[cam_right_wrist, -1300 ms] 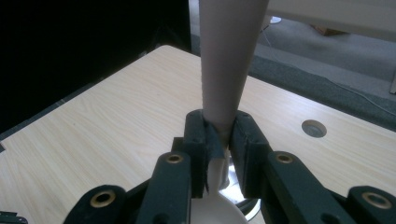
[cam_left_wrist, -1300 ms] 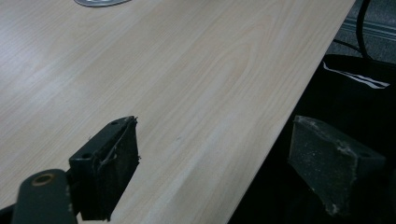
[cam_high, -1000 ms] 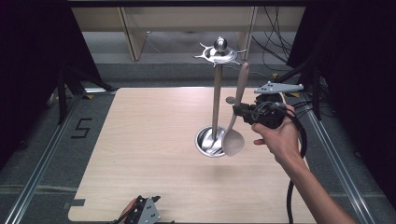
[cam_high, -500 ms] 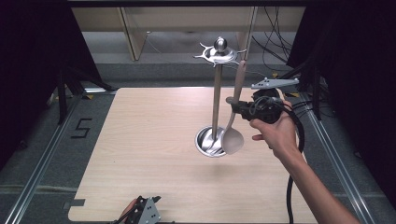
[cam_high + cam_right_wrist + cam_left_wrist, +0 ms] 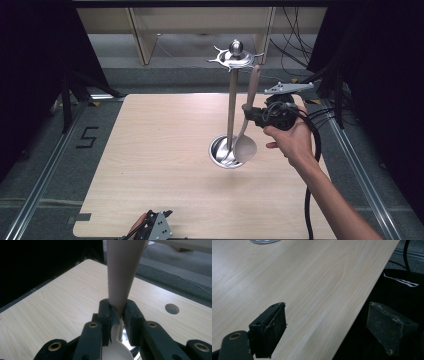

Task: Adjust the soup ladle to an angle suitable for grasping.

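Note:
A metal utensil stand rises from a round base right of the table's middle, with a crown of hooks on top. My right gripper is shut on the handle of a pale spoon, which hangs almost upright just right of the pole, bowl down over the base. In the right gripper view the black jaws pinch the tapering handle. My left gripper sits at the table's front edge, open with nothing between its pads. The stand's base lies far ahead of it.
The wooden table has a small round hole near its far side. Metal rails run along both sides, with a "5" mark on the floor at the left. Cables and a shelf stand behind the table.
My right gripper has lifted the spoon slightly and brought it a little closer to the pole. The left gripper has stayed where it was.

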Motion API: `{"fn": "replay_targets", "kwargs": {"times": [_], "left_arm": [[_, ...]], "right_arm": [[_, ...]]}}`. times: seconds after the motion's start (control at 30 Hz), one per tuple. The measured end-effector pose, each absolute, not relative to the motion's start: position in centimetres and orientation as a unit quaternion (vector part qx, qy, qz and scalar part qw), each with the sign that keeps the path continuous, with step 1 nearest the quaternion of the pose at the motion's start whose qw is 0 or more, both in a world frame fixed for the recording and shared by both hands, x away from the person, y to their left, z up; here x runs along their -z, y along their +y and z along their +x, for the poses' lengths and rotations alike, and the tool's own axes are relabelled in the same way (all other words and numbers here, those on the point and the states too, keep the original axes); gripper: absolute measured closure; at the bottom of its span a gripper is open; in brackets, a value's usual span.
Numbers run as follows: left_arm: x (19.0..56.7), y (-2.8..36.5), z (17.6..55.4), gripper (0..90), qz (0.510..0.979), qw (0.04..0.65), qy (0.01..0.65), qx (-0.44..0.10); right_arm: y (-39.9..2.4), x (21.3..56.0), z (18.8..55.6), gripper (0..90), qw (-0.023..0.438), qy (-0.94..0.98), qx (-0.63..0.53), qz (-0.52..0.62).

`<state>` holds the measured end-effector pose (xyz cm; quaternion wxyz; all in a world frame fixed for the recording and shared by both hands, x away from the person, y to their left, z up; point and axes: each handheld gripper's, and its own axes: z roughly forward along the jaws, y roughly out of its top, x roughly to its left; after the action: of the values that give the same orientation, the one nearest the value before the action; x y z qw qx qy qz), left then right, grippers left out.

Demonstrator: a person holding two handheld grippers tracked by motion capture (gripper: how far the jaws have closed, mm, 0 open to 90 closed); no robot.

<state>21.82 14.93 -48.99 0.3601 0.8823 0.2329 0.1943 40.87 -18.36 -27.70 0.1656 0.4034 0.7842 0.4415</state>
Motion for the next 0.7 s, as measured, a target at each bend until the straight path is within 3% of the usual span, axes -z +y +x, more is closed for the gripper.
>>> {"fn": "replay_targets", "kwargs": {"times": [0.37,0.53,0.7], "left_arm": [[49.1,14.9,21.8,15.1,0.879,0.366,0.241,-0.187],[49.1,14.9,21.9,15.1,0.879,0.367,0.242,-0.186],[49.0,15.1,21.9,15.1,0.878,0.366,0.241,-0.191]], "right_arm": [[-18.5,28.1,41.1,75.0,0.163,0.773,-0.467,0.398],[-18.8,28.0,40.6,69.1,0.170,0.766,-0.475,0.399],[-19.7,28.2,40.0,56.0,0.159,0.752,-0.491,0.410]]}}
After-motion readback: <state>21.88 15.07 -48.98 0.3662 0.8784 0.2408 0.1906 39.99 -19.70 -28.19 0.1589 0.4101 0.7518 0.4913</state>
